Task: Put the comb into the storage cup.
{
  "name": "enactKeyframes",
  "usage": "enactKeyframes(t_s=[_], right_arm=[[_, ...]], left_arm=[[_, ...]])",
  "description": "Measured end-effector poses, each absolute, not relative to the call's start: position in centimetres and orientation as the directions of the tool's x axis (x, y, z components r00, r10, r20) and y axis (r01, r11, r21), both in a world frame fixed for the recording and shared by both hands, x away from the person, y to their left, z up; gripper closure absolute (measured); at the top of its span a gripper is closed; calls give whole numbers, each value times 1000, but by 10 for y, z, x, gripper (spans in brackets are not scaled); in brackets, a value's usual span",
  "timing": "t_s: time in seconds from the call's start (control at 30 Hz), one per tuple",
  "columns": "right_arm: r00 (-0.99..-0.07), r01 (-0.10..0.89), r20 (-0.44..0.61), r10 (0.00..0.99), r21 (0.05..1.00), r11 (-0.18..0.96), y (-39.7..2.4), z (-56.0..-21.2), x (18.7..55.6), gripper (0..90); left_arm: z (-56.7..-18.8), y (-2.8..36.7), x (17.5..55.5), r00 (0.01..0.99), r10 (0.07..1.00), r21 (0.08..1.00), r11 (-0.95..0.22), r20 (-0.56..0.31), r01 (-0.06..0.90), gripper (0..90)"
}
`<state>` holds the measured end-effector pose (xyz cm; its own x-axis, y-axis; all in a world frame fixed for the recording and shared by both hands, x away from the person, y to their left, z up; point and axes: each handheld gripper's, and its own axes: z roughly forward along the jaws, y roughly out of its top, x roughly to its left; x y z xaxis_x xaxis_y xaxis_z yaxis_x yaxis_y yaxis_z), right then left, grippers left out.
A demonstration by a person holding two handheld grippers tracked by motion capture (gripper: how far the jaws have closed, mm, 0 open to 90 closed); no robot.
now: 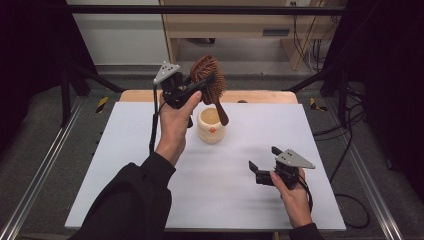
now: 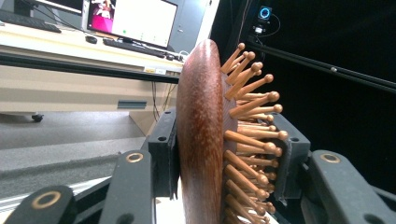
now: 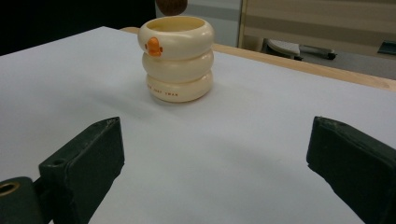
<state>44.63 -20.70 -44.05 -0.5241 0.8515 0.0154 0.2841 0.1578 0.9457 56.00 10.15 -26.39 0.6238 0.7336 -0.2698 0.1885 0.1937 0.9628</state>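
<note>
- Wooden hairbrush (image 2: pixel 201 140), reddish brown with ball-tipped pegs, sits pinched between the 2 jaws of the left gripper (image 2: pixel 224 149); one pad presses its smooth back, the other bears on the peg side
- seen from the high view, the left gripper (image 1: pixel 197 86) is held up above the far part of the tabletop (image 1: pixel 125 150), with the brush head (image 1: pixel 207 75) standing out beyond the jaws and the handle (image 1: pixel 221 112) slanting down below them
- the handle's rounded end hangs just over the mouth of the cream cup (image 1: pixel 210 125); whether it touches the rim cannot be told
- the cup is shaped like 3 stacked rings with a small orange mark on the top ring, and it stands upright on the white tabletop below and a little to the side of the left jaws
- the right gripper (image 1: pixel 262 167) rests low near the tabletop's near right part, its 2 jaws spread wide with nothing between them
- in the right gripper view the cup (image 3: pixel 177 58) stands well ahead of those jaws, roughly between their lines and nearer the left one; the brush's dark handle tip (image 3: pixel 171 5) shows just above its rim
- bare white tabletop (image 3: pixel 210 154) lies between the right jaws and the cup
</note>
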Motion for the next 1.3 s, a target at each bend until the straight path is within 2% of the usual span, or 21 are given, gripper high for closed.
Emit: enactKeyframes(t_s=[0.37,0.67,1.0,1.3], right_arm=[[-516,289,33,856,947,137,-216,-439,440,40],[-509,293,50,859,949,119,-223,-440,439,38],[-512,294,53,857,948,117,-223,-440,440,39],[-508,299,61,859,948,110,-224,-441,442,40]], left_arm=[[-260,101,572,609,750,966,194,-258,170,522],[-266,93,582,586,785,979,151,-202,135,522],[-268,91,590,577,787,975,175,-220,134,522],[-273,89,594,563,802,980,148,-197,133,522]])
